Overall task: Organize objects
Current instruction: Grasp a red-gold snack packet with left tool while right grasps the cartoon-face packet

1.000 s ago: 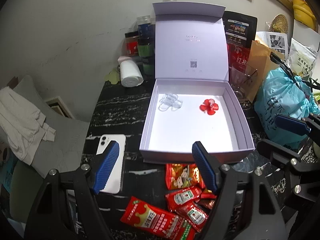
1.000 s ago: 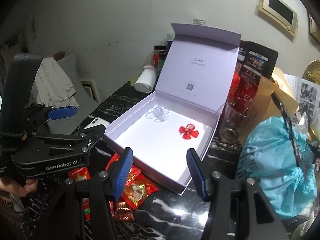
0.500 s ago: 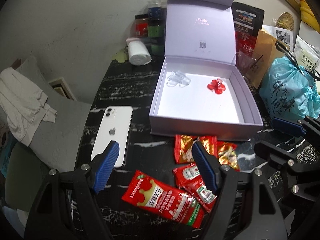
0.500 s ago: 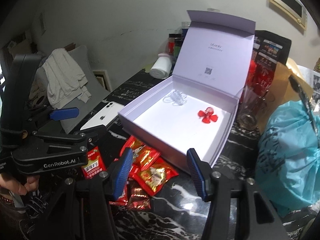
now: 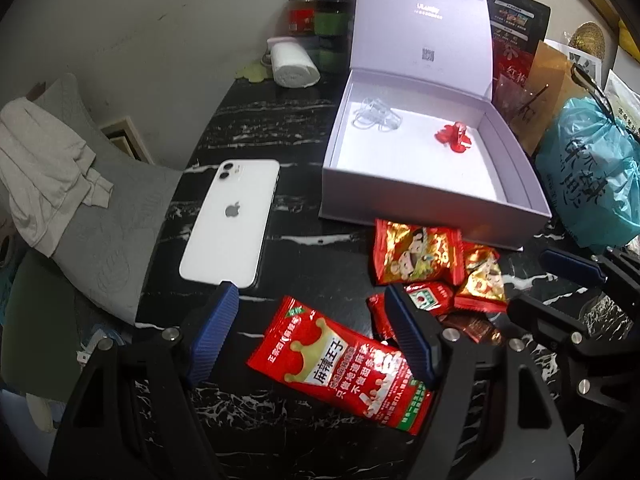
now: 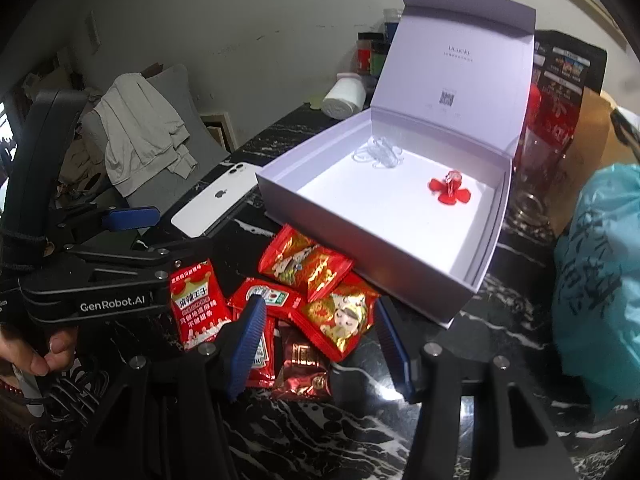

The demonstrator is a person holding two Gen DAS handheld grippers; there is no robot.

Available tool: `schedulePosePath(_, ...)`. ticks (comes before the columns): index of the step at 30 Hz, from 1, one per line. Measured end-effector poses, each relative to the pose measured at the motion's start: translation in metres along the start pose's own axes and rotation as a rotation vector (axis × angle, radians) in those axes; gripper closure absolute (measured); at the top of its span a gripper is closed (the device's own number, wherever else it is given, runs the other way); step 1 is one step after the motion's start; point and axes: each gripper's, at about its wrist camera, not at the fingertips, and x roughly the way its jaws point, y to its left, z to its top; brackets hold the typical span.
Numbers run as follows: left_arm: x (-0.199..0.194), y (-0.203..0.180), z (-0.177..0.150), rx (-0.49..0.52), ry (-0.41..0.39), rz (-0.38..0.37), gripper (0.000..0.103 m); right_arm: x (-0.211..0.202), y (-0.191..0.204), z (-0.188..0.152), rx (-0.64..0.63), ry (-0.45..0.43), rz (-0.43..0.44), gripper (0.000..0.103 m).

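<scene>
A white phone (image 5: 230,220) is laid far left on the black marble table (image 5: 280,128), the left gripper (image 5: 310,336) is held open and empty above a red sachet (image 5: 340,364), the right gripper (image 6: 320,344) is likewise held open and empty over heaped snack packets (image 6: 320,292), and a lilac box (image 6: 360,232) is set open behind them.

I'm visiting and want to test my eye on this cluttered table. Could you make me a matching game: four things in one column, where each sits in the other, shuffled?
Things:
1. white phone
2. red flower clip
3. white roll
4. long red snack packet

Places:
A. inside the open lilac box
B. on the black table left of the box, face down
C. at the table's far edge by the wall, in front of the jars
D. nearest the camera, between the left gripper's open fingers

Pairs: 1-B, 2-A, 3-C, 4-D
</scene>
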Motion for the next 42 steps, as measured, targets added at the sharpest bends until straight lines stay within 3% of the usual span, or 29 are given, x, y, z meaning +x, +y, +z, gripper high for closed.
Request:
schedulePosePath(4, 0.007, -0.003, -0.006, 0.028, 0.008, 0.006, 0.028, 0.01, -0.005, -0.009, 0.044, 0.017, 0.009, 0.047)
schedulePosePath(9, 0.02, -0.006, -0.007, 0.028, 0.035, -0.045, 0.028, 0.022, -0.013, -0.015, 0.099, 0.041, 0.026, 0.047)
schedulePosePath(19, 0.035, -0.008, 0.005, 0.058, 0.022, -0.061, 0.028, 0.051, -0.029, -0.005, 0.22, 0.089, 0.0, 0.044)
schedulePosePath(30, 0.048, -0.02, 0.02, 0.094, 0.016, -0.151, 0.028, 0.071, -0.031, -0.003, 0.212, 0.139, -0.016, 0.044)
schedulePosePath(35, 0.056, -0.034, 0.026, 0.124, 0.037, -0.184, 0.028, 0.066, -0.034, -0.007, 0.183, 0.138, -0.015, 0.053)
schedulePosePath(42, 0.065, -0.055, 0.028, 0.157, 0.07, -0.26, 0.026, 0.055, -0.043, -0.019, 0.192, 0.132, -0.004, 0.054)
